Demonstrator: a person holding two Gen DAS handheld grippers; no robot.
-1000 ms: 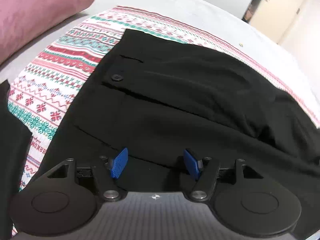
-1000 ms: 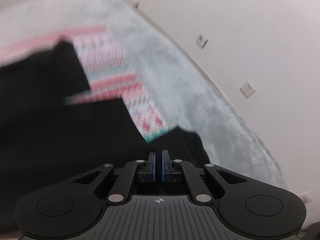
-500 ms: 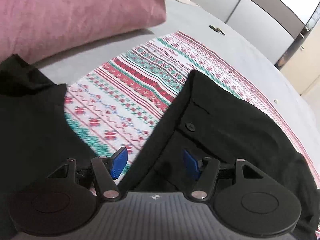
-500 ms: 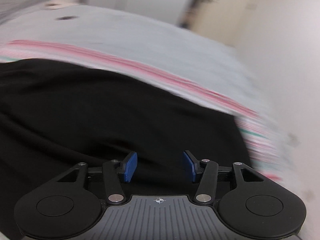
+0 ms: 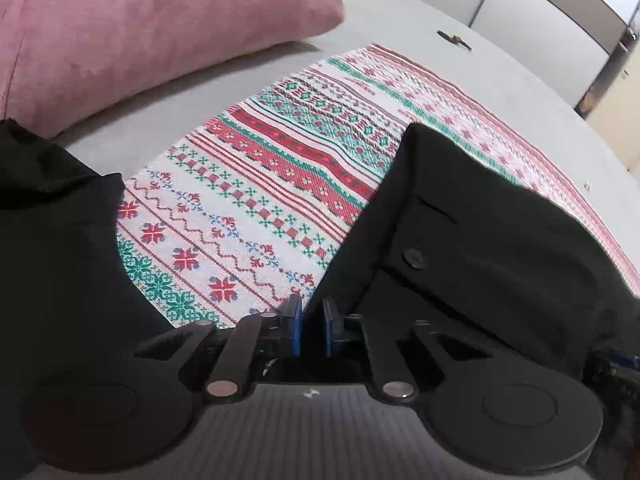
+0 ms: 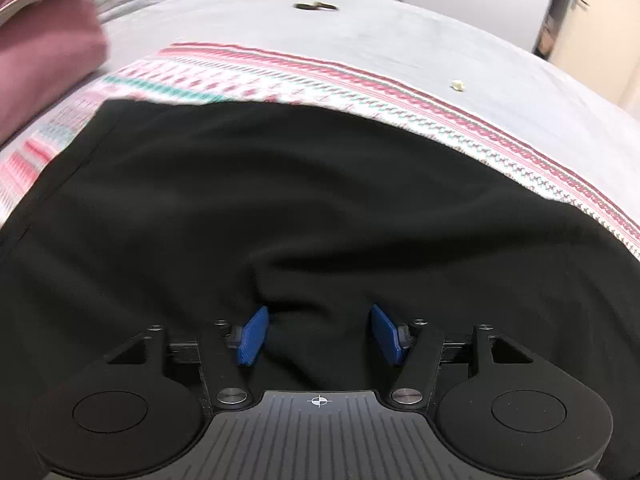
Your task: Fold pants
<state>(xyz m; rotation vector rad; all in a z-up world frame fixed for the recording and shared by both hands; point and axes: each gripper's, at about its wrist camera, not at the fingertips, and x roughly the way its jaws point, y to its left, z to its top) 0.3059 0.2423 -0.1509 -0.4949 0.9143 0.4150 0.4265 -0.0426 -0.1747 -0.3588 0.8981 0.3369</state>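
Left wrist: fingers closing at pants waistband edge.

Grey-sheeted bed under me: pink velvet pillow, patterned knit cloth, small dark object, possibly a clip.

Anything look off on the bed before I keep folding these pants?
Mostly fine. The black pants are rumpled, with creases bunching just ahead of the right gripper, whose fingers are opening over the cloth. The left gripper is closing at the waistband edge. A small dark object and a pale crumb lie on the grey sheet.
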